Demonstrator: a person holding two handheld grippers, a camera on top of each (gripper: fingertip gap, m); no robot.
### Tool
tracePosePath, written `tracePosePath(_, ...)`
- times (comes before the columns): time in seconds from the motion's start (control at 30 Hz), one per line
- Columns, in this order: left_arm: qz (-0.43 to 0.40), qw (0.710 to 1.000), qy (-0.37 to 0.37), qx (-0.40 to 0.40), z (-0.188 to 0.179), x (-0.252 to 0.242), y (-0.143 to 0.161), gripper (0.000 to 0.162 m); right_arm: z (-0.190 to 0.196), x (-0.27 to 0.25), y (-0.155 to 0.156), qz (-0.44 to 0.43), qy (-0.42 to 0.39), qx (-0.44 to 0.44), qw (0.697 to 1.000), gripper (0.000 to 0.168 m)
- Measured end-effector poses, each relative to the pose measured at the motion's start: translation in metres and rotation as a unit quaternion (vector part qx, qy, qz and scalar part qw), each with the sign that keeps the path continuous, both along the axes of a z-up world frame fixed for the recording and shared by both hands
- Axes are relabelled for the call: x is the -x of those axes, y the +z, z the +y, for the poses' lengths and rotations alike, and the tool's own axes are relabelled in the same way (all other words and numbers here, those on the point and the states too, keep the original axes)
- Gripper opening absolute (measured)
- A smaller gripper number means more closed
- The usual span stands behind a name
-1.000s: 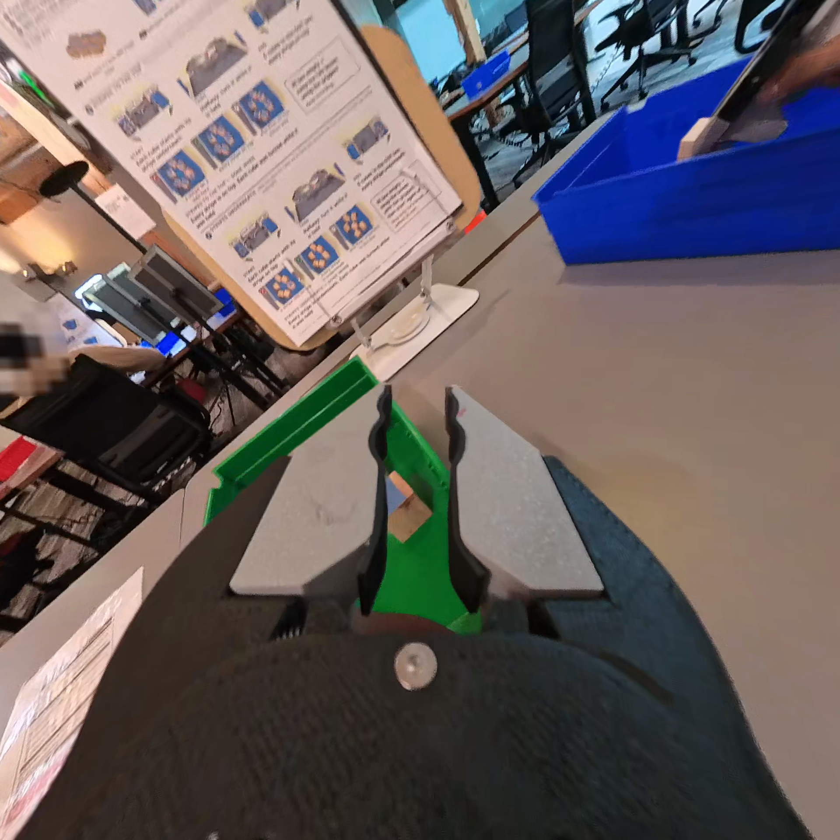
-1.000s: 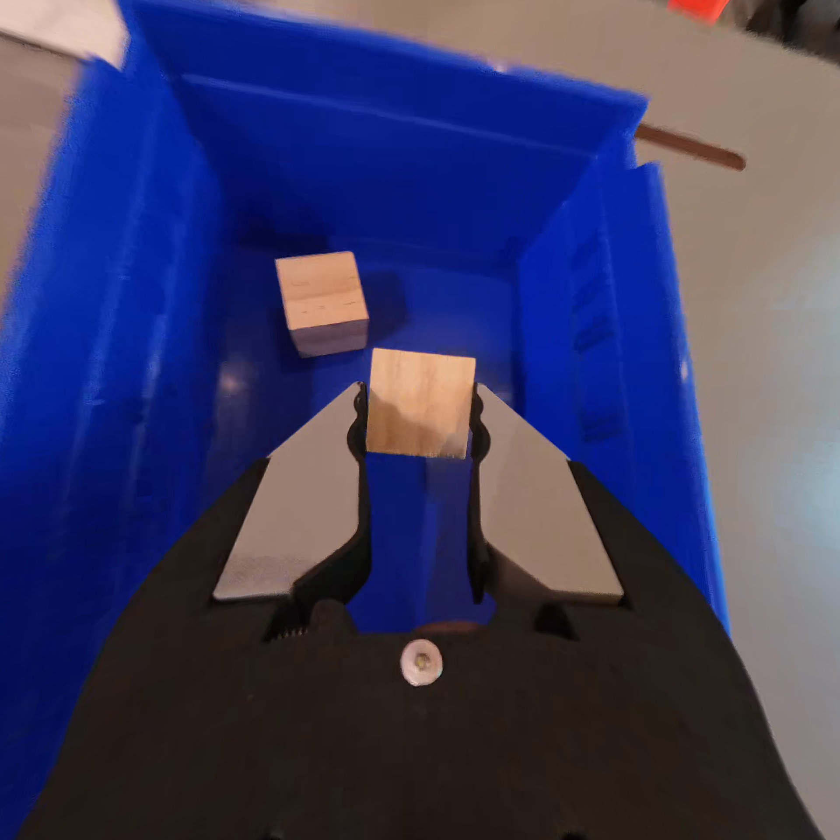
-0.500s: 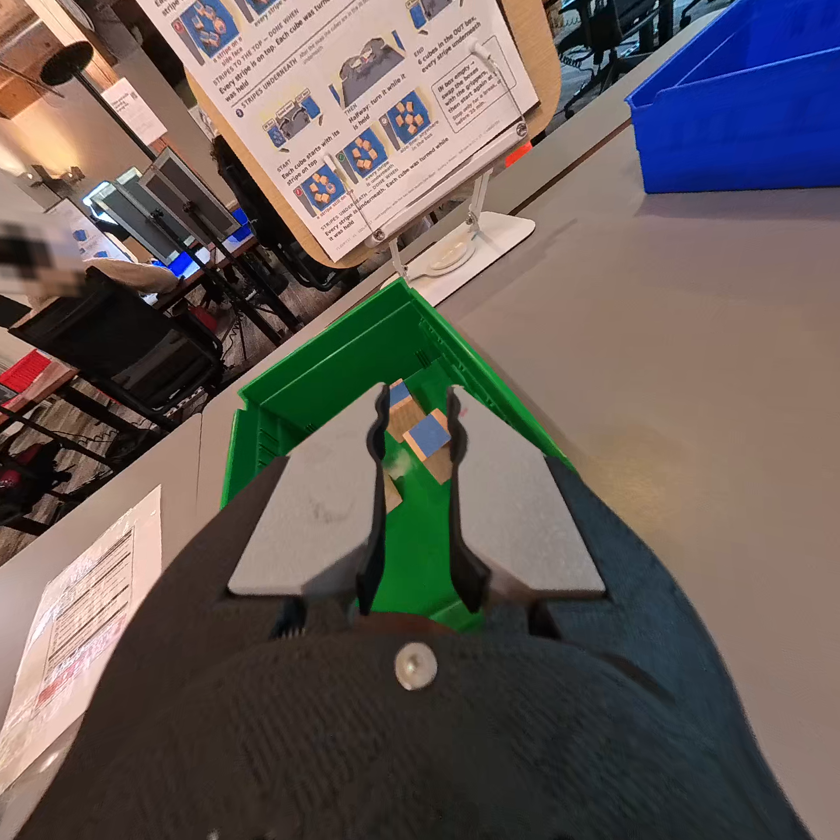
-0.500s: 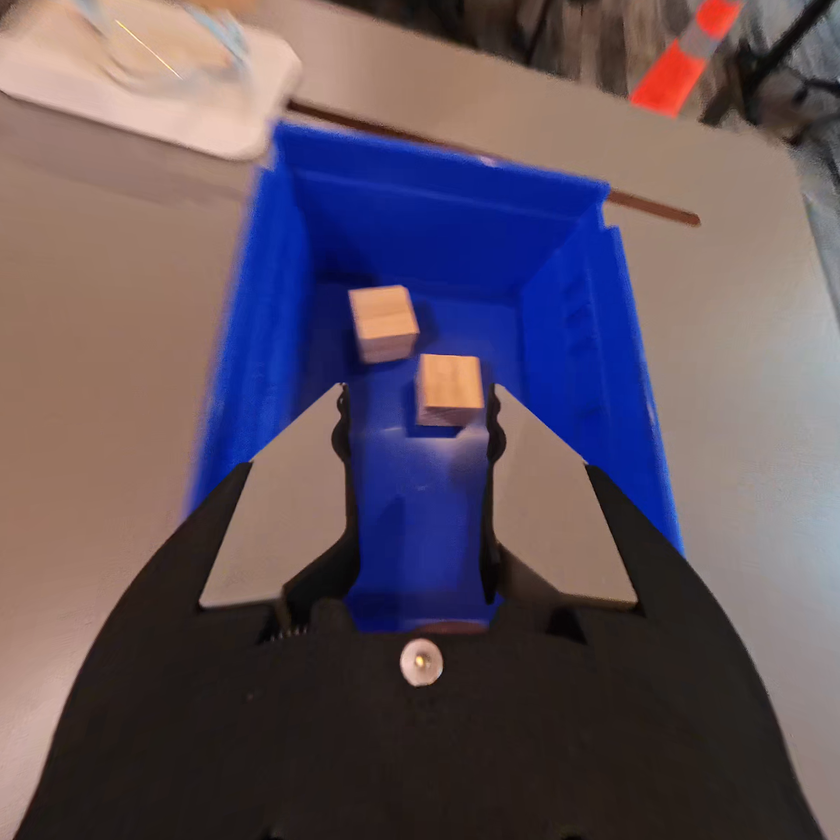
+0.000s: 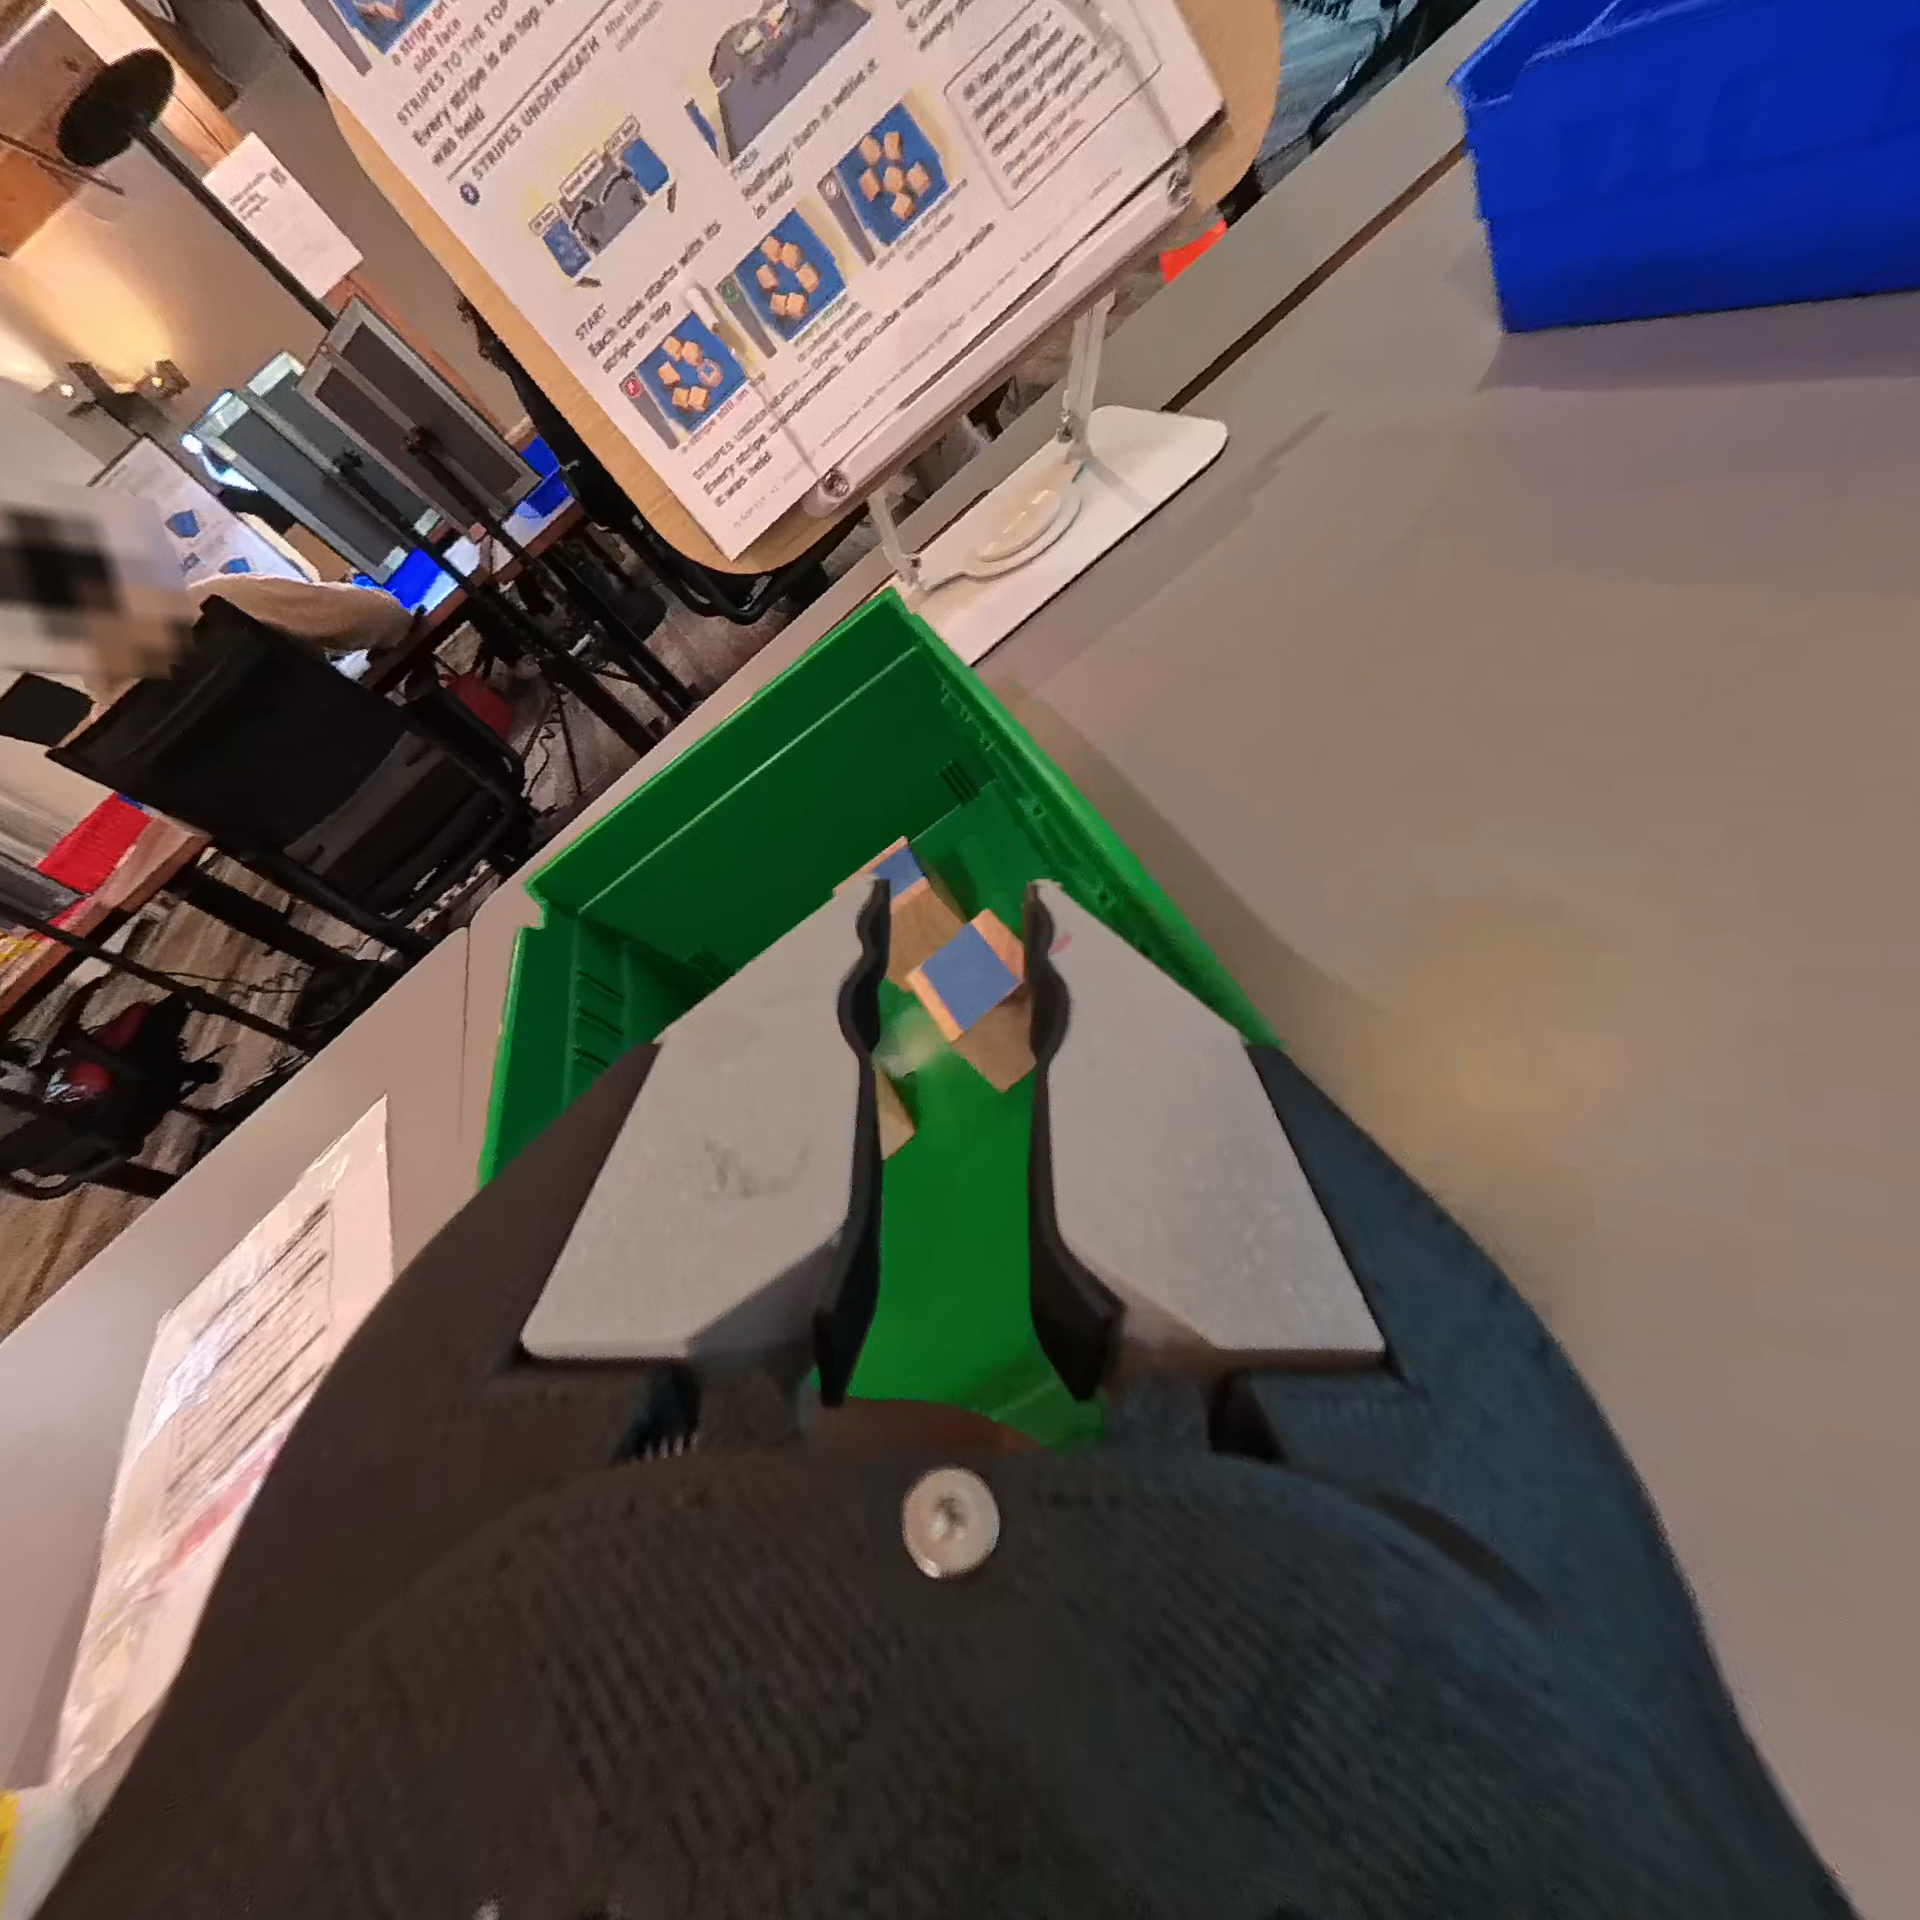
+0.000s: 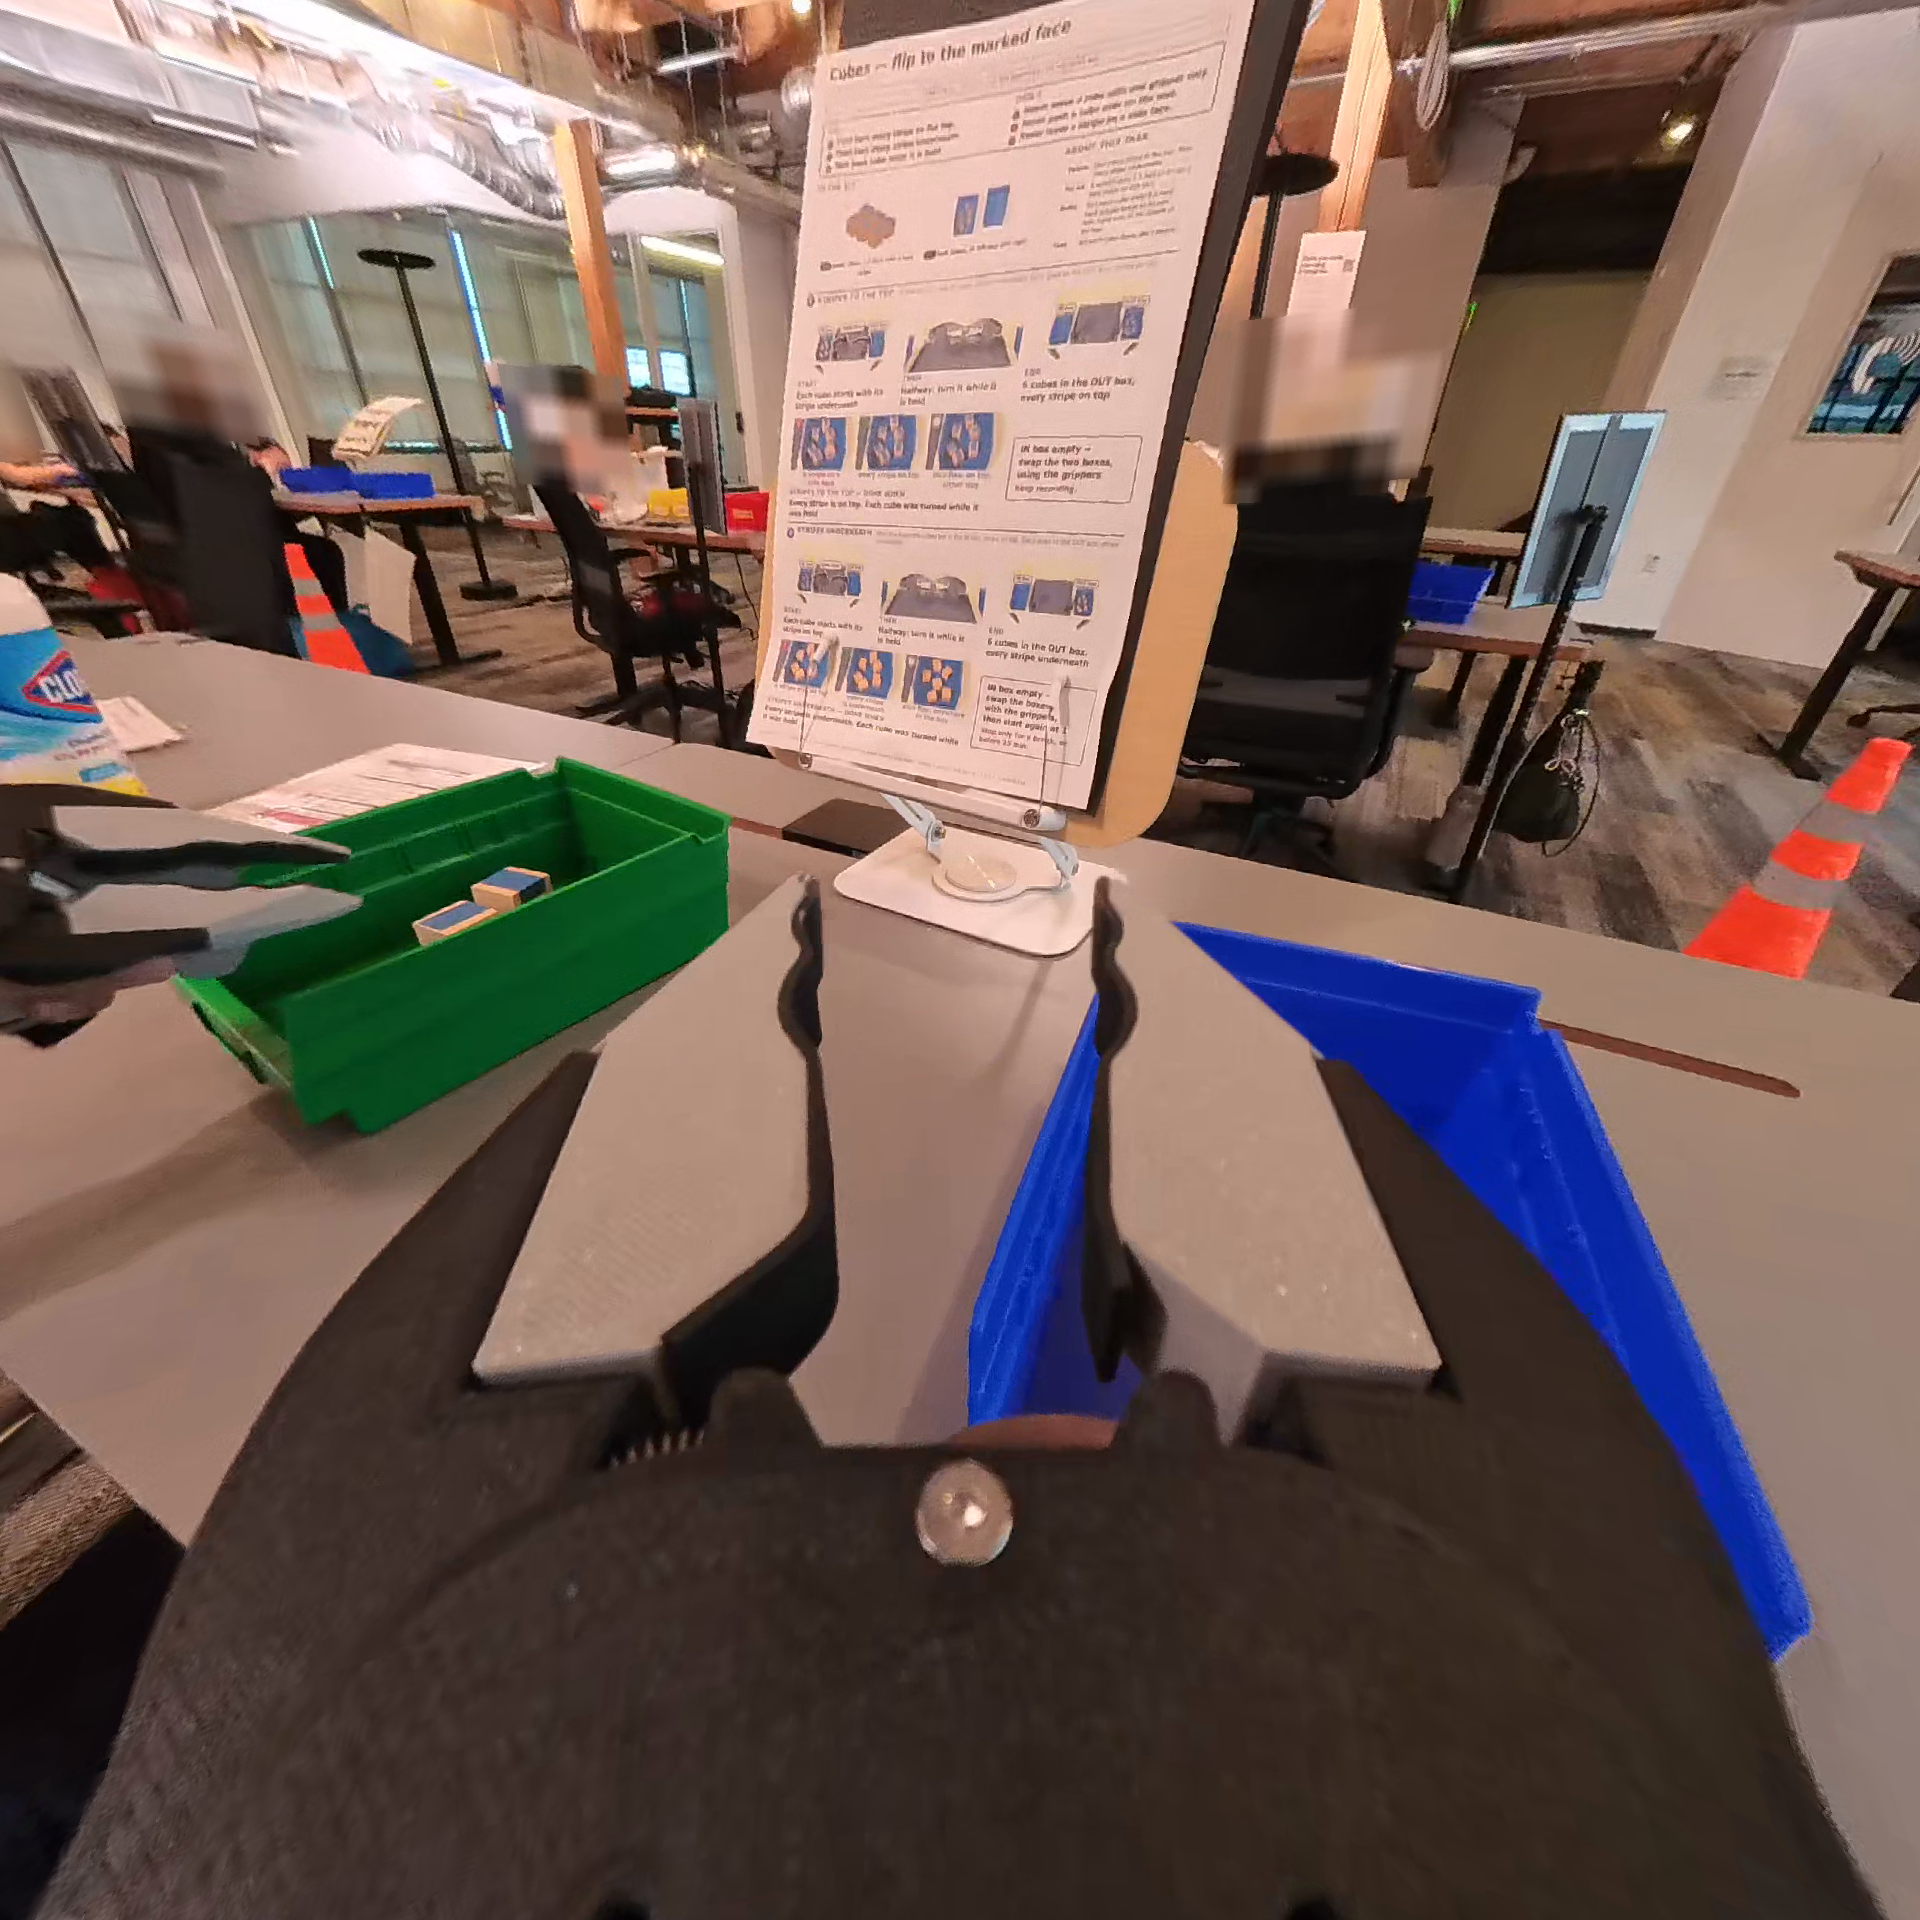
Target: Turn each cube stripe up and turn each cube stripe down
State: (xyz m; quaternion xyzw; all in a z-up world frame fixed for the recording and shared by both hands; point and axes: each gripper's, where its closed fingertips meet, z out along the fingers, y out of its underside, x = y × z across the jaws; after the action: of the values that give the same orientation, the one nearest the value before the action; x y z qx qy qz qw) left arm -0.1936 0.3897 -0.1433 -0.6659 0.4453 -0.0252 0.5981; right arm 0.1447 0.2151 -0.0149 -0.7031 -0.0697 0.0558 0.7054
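Note:
A green bin (image 5: 727,831) holds wooden cubes. One cube (image 5: 961,977) lies with its blue stripe up, a second cube (image 5: 904,883) sits behind it, and part of a third (image 5: 891,1127) shows by my left finger. My left gripper (image 5: 956,904) is open and empty above the bin's near end. My right gripper (image 6: 953,899) is open and empty, raised over the table beside the blue bin (image 6: 1507,1122). The blue bin's inside is hidden. The right wrist view also shows the green bin (image 6: 499,987), two stripe-up cubes (image 6: 454,921) and the left gripper (image 6: 208,894).
An instruction sheet on a white stand (image 6: 966,416) rises at the table's back edge between the bins. A printed paper (image 5: 239,1403) lies left of the green bin. A blue and white canister (image 6: 42,707) stands far left. Chairs, desks and orange cones (image 6: 1808,873) lie beyond.
My right gripper let go of the plain-side-up cube in the blue bin, opened and lifted up and back. My left gripper drew back, so more of the green bin shows.

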Motion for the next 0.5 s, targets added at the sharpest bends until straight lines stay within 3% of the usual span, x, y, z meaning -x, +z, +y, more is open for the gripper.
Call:
tracePosePath(0.07,0.025,1.0,-0.009,0.012,0.011,0.0,-0.007,0.025,-0.002,0.003,0.0,0.005,0.011,0.002,1.0,0.05)
tracePosePath(0.17,0.088,0.99,-0.088,0.072,0.027,-0.015,-0.028,0.028,-0.001,0.007,0.002,0.006,0.025,-0.006,1.0,0.051)
tracePosePath(0.27,0.172,0.97,-0.126,0.121,0.055,-0.02,-0.046,0.043,0.002,0.01,-0.003,-0.001,0.032,0.005,0.999,0.052)
tracePosePath(0.5,0.285,0.898,-0.228,0.244,0.063,-0.017,-0.092,0.051,0.003,0.008,-0.004,0.005,0.04,0.007,0.999,0.052)
